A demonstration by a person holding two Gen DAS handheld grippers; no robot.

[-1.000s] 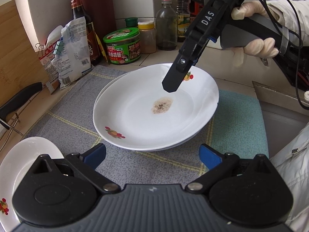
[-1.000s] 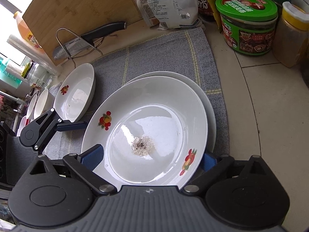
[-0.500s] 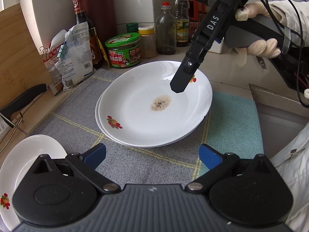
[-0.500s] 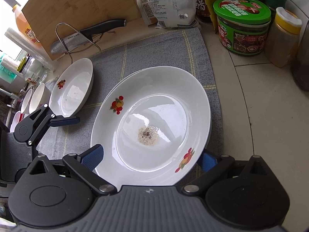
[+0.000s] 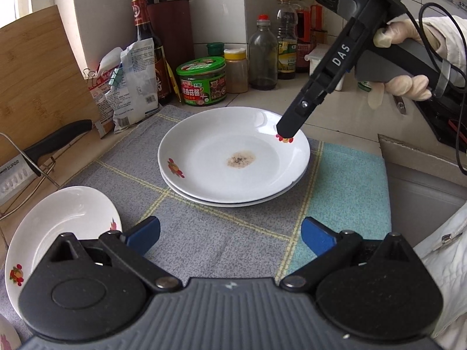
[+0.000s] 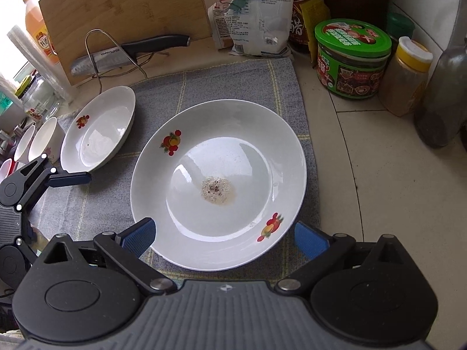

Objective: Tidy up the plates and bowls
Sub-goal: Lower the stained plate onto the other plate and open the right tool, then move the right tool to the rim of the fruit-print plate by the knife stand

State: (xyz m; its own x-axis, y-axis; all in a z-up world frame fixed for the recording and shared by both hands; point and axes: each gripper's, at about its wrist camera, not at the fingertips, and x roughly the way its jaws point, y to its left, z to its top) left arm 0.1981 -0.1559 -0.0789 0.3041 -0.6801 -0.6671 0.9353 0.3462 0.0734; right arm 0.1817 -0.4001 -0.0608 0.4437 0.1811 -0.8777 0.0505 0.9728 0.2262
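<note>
Two white plates with fruit decals are stacked (image 5: 233, 160) on the grey mat; the top plate (image 6: 219, 183) has a brown speckled stain in its middle. My right gripper (image 6: 224, 236) is open, its blue pads on either side of the top plate's near rim. In the left wrist view the right gripper (image 5: 287, 129) has its tip at the plate's far-right rim. My left gripper (image 5: 230, 234) is open and empty, short of the stack. A smaller white plate (image 5: 64, 227) lies to its left, and is seen as the small plate (image 6: 99, 131) from the right wrist.
Grey checked mat (image 5: 210, 233) with a teal cloth (image 5: 347, 180) on its right. Behind it are a green jar (image 5: 202, 81), a yellow-lidded jar (image 5: 236, 70), bottles (image 5: 262, 52), a bag (image 5: 134, 84), a cutting board (image 6: 122, 8) and a knife on a wire stand (image 6: 131, 54). White bowls (image 6: 43, 140) stand at the left.
The top plate now sits squarely on the lower one instead of offset. Both grippers have drawn back from the stack; the right gripper's tip moved from over the plate's middle to its rim.
</note>
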